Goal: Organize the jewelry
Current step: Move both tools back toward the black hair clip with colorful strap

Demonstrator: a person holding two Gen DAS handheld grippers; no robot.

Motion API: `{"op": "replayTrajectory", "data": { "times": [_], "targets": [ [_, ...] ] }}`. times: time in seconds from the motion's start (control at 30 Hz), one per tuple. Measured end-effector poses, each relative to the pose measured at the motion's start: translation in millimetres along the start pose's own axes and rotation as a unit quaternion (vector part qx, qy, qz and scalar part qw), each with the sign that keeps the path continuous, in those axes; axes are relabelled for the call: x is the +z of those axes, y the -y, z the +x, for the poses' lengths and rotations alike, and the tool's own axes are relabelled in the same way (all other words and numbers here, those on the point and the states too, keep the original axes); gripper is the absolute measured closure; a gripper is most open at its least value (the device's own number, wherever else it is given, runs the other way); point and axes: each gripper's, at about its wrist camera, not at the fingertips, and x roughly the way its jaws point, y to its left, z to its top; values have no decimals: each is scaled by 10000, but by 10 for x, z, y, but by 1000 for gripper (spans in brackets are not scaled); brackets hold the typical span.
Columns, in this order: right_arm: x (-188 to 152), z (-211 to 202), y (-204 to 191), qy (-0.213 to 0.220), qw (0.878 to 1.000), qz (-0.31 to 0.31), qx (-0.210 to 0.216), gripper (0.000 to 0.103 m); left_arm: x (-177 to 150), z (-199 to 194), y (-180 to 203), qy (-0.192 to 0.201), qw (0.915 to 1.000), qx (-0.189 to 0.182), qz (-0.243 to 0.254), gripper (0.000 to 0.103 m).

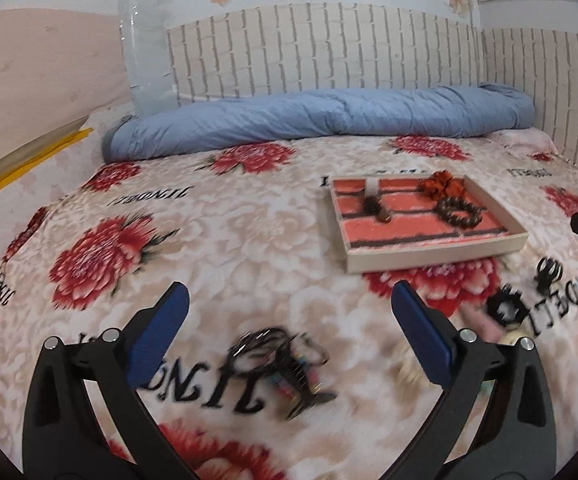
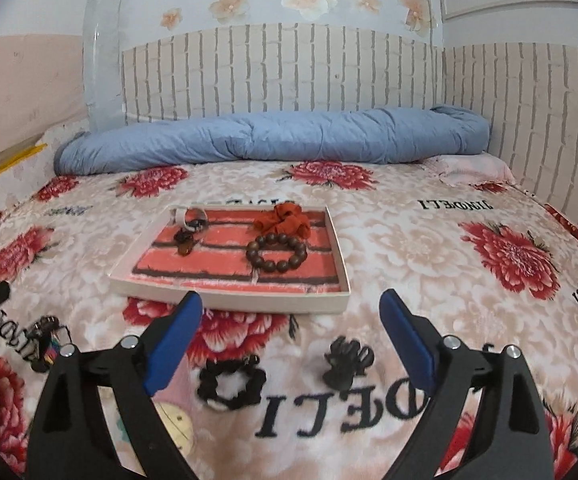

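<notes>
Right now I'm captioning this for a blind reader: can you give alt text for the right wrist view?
The open right claw hovers over a floral blanket, facing a tray holding a bead bracelet and an orange scrunchie. A black scrunchie and a black clip lie loose between its fingers.

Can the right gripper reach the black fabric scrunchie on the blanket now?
Probably yes. The right gripper is open, and the black fabric scrunchie lies uncovered on the floral blanket just ahead between its fingers, apart from the black claw clip.
</notes>
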Motion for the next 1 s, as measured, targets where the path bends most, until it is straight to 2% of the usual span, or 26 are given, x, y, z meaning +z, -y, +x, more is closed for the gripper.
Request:
{"op": "replayTrajectory", "data": {
  "times": [0.3, 0.5, 0.8, 1.0],
  "targets": [
    [-304, 21, -99, -315, 9995, 46, 66, 15, -326, -1, -532, -212, 9988, 366, -237, 5],
    [-425, 30, -186, -463, 9989, 33, 49, 15, -529, 67, -718, -393, 9978, 357, -398, 5],
    [-603, 61, -240, -597, 9982, -91, -17, 15, -737, 175, -574, -665, 9972, 198, -263, 5],
    [-629, 99, -125, -675, 9977, -16, -50, 15, -746, 162, -446, -670, 9975, 138, -204, 5]
  ]
}}
